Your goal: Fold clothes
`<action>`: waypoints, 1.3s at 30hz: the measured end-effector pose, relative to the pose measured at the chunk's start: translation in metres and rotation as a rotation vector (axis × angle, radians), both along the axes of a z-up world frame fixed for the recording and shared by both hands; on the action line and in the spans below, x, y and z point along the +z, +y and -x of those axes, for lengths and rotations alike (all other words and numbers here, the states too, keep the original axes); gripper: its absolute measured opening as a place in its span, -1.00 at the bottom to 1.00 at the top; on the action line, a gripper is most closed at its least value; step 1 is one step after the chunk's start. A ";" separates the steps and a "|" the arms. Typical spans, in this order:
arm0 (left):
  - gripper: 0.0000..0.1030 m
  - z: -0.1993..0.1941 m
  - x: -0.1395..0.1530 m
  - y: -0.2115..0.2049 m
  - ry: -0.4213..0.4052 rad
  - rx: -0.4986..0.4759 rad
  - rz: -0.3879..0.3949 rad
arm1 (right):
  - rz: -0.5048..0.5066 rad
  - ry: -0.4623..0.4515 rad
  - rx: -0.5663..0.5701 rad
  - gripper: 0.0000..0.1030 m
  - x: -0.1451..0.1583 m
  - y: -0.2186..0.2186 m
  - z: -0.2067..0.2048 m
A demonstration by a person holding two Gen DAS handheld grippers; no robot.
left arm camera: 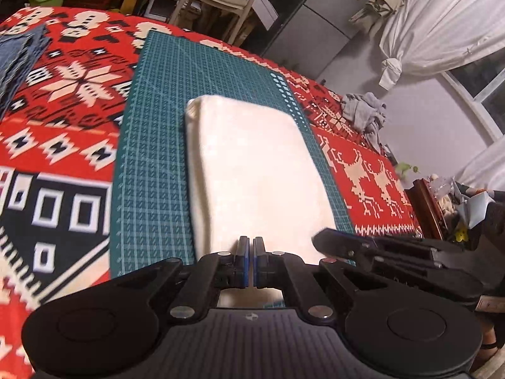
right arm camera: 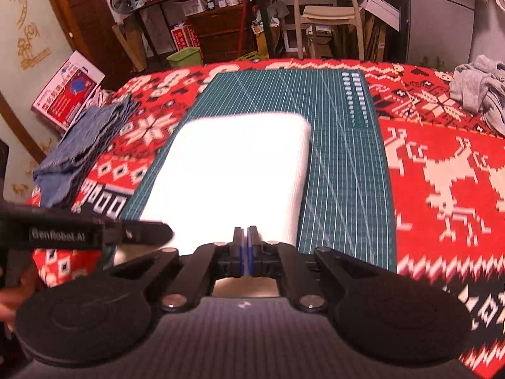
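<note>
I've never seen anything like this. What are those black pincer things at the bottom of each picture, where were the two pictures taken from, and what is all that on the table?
There is no robot here: a person holds a two-finger tool in each hand, and each tool carries a wide-angle camera looking along its fingers. One picture comes from the left gripper, the other from the right gripper. In each you also see the other tool reaching in from the side.

The surface has a red patterned cloth with a green cutting mat on it. On the mat lies a white folded garment. Folded blue fabric sits to one side, a crumpled grey garment to the other.

Both grippers are shut, at the garment's near edge; whether they pinch any cloth I cannot tell.
</note>
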State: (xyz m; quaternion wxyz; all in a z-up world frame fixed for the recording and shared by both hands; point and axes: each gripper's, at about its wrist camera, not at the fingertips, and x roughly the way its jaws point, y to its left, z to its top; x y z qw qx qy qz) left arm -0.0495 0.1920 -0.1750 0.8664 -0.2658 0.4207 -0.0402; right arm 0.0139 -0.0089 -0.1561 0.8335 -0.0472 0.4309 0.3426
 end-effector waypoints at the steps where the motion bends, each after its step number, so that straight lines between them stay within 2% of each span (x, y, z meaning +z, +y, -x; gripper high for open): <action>1: -0.95 0.003 0.000 0.000 0.000 0.002 -0.002 | 0.002 -0.002 0.003 -0.97 -0.001 -0.002 0.005; 9: -0.95 0.018 0.008 -0.008 -0.012 -0.002 -0.054 | 0.011 -0.016 0.018 -0.96 0.001 -0.014 0.032; 12: -0.95 0.021 0.015 -0.011 -0.045 -0.009 -0.036 | -0.015 -0.025 0.012 -0.93 0.010 -0.019 0.032; 14: -0.95 0.017 0.019 -0.012 -0.057 -0.008 -0.029 | -0.008 -0.064 0.017 -0.92 0.018 -0.019 0.027; 20: -0.95 -0.010 0.027 -0.004 -0.072 0.006 -0.023 | 0.018 -0.133 0.011 -0.82 0.032 -0.010 -0.010; 28: -0.92 -0.049 0.022 0.013 -0.056 0.027 -0.008 | 0.044 -0.153 -0.018 -0.82 0.023 0.012 -0.062; 30: -0.80 -0.055 0.020 0.017 -0.053 0.033 0.001 | 0.052 -0.156 -0.010 -0.80 0.019 0.019 -0.071; 37: -0.71 -0.062 0.016 0.024 -0.036 0.045 0.017 | 0.110 -0.188 0.042 -0.78 0.008 0.045 -0.087; 39: -0.71 -0.064 0.015 0.024 -0.035 0.043 0.016 | 0.126 -0.198 0.050 -0.85 0.007 0.048 -0.090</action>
